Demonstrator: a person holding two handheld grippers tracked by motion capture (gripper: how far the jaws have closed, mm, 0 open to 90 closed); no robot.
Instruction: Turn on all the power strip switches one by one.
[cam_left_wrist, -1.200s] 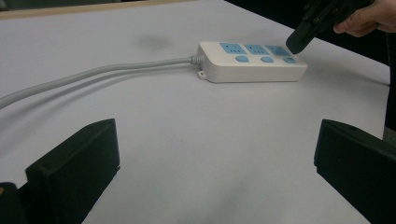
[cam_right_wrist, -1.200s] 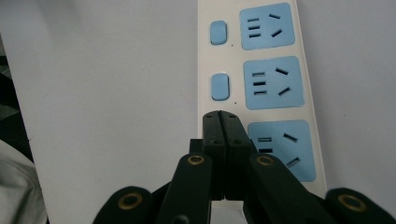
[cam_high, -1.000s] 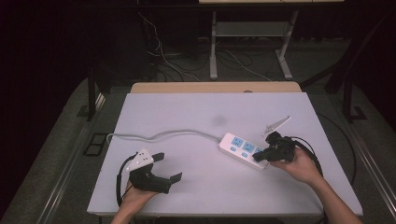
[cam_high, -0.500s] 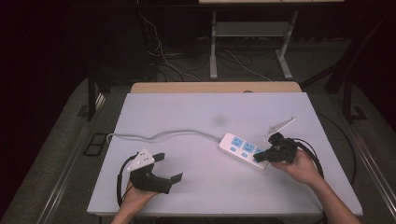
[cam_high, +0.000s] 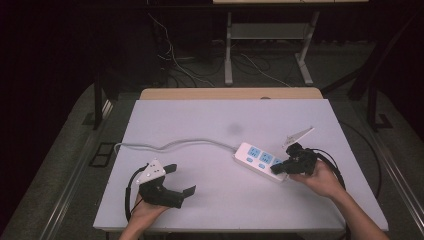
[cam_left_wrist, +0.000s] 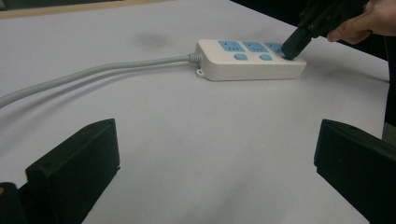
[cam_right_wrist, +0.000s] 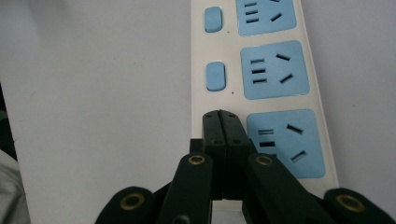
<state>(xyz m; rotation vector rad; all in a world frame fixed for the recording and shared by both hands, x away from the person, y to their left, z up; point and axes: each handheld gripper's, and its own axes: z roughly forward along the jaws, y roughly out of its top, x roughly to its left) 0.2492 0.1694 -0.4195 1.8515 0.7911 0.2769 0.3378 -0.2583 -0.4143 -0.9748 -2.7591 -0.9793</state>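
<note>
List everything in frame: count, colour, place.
power strip: 1, white with three blue sockets and blue switches, right of table centre
cord: 1, grey, runs from the strip to the table's left edge
table: 1, white top
second table: 1, tan, behind the white one
floor cables: several, pale, behind the tables
left gripper: 1, black, jaws open, resting at front left
right gripper: 1, black, jaws shut, tips on the strip's end switch
hands: 2, one on each gripper
</note>
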